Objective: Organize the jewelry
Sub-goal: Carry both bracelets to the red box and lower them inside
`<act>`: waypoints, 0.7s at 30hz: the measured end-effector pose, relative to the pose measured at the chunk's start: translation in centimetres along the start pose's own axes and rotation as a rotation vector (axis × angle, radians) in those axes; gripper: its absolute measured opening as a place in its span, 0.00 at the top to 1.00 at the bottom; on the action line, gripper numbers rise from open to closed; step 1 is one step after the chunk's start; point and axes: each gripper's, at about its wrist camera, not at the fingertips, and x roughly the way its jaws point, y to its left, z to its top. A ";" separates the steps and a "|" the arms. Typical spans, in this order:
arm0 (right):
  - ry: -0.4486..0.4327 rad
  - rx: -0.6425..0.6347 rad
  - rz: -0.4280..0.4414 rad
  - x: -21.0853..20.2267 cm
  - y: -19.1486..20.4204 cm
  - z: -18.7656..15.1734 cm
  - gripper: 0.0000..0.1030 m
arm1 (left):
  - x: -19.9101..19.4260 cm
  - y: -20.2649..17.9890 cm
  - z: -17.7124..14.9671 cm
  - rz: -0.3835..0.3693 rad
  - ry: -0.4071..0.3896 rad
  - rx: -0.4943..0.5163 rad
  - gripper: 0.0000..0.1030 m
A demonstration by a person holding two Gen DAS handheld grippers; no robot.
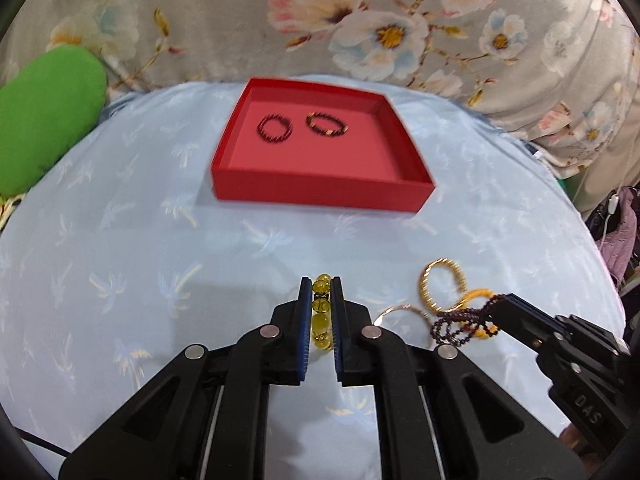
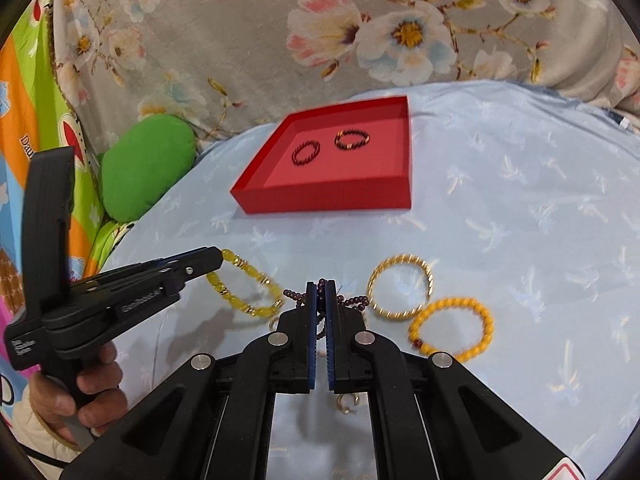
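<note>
The left gripper is clamped on a bracelet of clear yellow beads, which runs lengthwise between its blue pads; in the right wrist view the same bracelet hangs from the gripper's tip, its far side trailing on the pale blue cloth that covers the surface. A hand grips the handle of the left gripper at the lower left of that view. The right gripper is closed on a string of small dark red beads, whose loops spill out to either side of the narrow jaws. Just to the right of it, on the cloth near the front edge, lie a twisted gold bangle and a bracelet of opaque orange-yellow beads; the two touch or overlap where they meet. A small gold ring-shaped piece shows below the right gripper, partly hidden by its frame. Farther back, toward the rear edge of the cloth, stands a shallow red tray with two dark bracelets inside, one of plain dark beads on the left and one with gold accents on the right, lying apart from each other in the back half of the tray. A green cushion rests off the left edge, against flowered fabric behind.
</note>
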 end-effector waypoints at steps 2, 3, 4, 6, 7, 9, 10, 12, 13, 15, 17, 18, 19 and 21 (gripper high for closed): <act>-0.020 -0.009 -0.006 -0.5 -0.2 1.2 0.96 | -0.8 -0.7 1.2 -0.006 -0.020 0.017 0.91; -0.034 -0.017 -0.012 -0.7 -0.2 1.8 0.96 | -1.0 -1.0 1.6 -0.006 -0.029 0.024 0.91; -0.048 -0.026 -0.019 -0.8 -0.3 2.5 0.96 | -1.3 -1.4 2.4 -0.008 -0.044 0.033 0.91; -0.075 -0.038 -0.029 -0.8 -0.5 3.8 0.96 | -1.6 -1.8 3.6 -0.010 -0.063 0.044 0.91; -0.086 -0.043 -0.032 -0.7 -0.6 4.5 0.96 | -1.6 -2.1 4.4 -0.010 -0.077 0.051 0.91; -0.108 -0.049 -0.034 -0.1 -0.9 6.2 0.96 | -1.4 -2.5 6.1 -0.010 -0.099 0.061 0.91; -0.116 -0.047 -0.030 0.3 -1.0 7.0 0.96 | -1.3 -2.5 6.8 -0.011 -0.108 0.064 0.91; -0.128 -0.047 -0.025 1.4 -1.2 9.1 0.96 | -0.8 -2.5 8.4 -0.018 -0.124 0.063 0.91; -0.131 -0.047 -0.022 1.9 -1.4 10.0 0.96 | -0.4 -2.5 9.3 -0.025 -0.130 0.061 0.91; -0.136 -0.047 -0.020 3.4 -1.6 11.8 0.96 | 0.4 -2.5 10.9 -0.032 -0.137 0.057 0.91; -0.132 -0.034 -0.009 5.1 -2.0 13.5 0.96 | 1.7 -2.4 12.5 -0.024 -0.142 0.057 0.91; -0.129 -0.026 -0.004 5.8 -2.1 14.0 0.96 | 2.2 -2.2 13.1 -0.021 -0.144 0.054 0.91; -0.124 -0.016 0.002 6.7 -2.3 14.6 0.96 | 3.1 -2.0 13.9 -0.019 -0.141 0.049 0.91; -0.107 -0.001 0.010 8.8 -2.6 15.6 0.96 | 4.3 -1.5 14.6 -0.017 -0.138 0.040 0.91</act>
